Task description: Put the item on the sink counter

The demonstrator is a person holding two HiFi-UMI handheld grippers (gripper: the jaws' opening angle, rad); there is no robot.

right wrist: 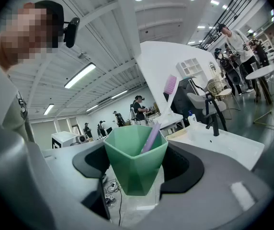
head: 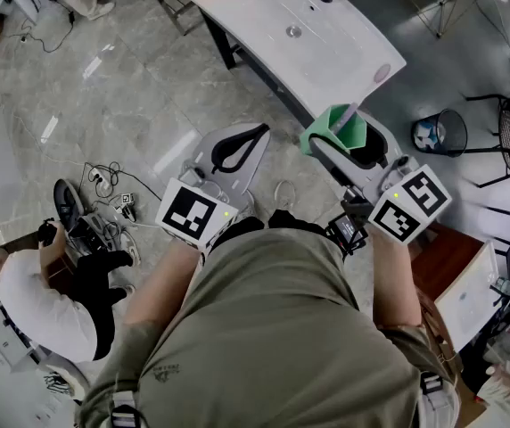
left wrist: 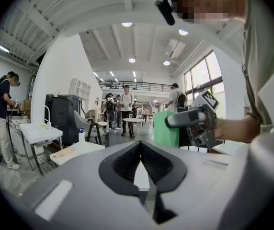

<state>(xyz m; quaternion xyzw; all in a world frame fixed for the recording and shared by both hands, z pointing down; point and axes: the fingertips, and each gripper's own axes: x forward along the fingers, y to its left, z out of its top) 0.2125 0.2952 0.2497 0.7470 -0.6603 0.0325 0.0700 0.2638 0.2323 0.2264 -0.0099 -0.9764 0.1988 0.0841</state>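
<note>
1. The green cup [right wrist: 134, 159] stands upright between the pads of your right claw [right wrist: 137, 169], which grips its sides with the jaws spread wide.
2. A purple toothbrush [right wrist: 151, 137] leans inside the cup, bristle end up.
3. You hold the cup in the air over the floor [head: 130, 87], just off the near edge of the white table [head: 344, 52] with the sink, not touching it.
4. Your left claw [left wrist: 141, 153] has its jaws together on nothing, and it sits level beside the right one.
</note>
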